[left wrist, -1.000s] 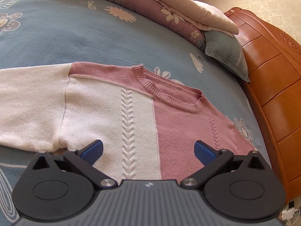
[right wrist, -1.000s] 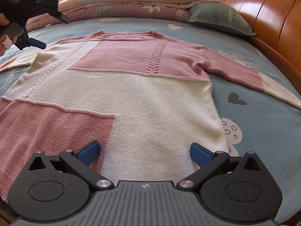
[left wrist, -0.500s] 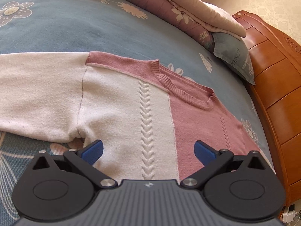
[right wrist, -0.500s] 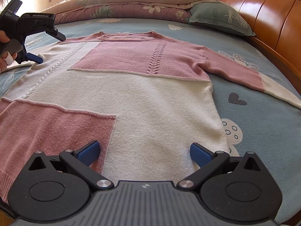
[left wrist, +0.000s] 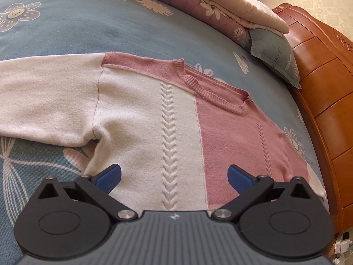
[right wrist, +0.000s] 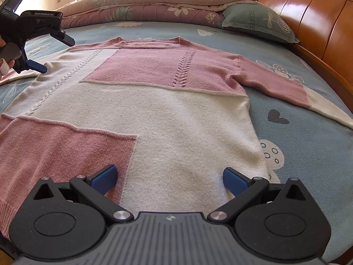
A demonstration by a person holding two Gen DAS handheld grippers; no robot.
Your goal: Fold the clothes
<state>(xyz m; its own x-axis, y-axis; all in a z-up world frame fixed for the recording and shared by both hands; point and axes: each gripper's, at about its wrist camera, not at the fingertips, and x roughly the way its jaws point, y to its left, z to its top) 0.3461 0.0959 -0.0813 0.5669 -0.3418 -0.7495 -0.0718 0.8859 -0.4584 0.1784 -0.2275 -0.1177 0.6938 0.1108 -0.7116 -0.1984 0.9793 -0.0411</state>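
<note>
Sweater [right wrist: 167, 114] lies flat and spread out on the blue floral bedsheet [right wrist: 313, 150], pink/cream blocks, neckline far from the right gripper [right wrist: 169, 180], whose fingers are spread wide over the hem end, holding nothing. Left gripper [left wrist: 174, 176] also wide apart and empty, hanging just above the cream shoulder/armpit area, collar ahead-right of it. Pillow [left wrist: 275, 55] and wooden headboard [left wrist: 326, 101] further right.

The left gripper [left wrist: 174, 174], jaws spread wide, hovers above the pink-and-cream sweater [left wrist: 154, 119] lying flat on the blue bedsheet [left wrist: 77, 31].
</note>
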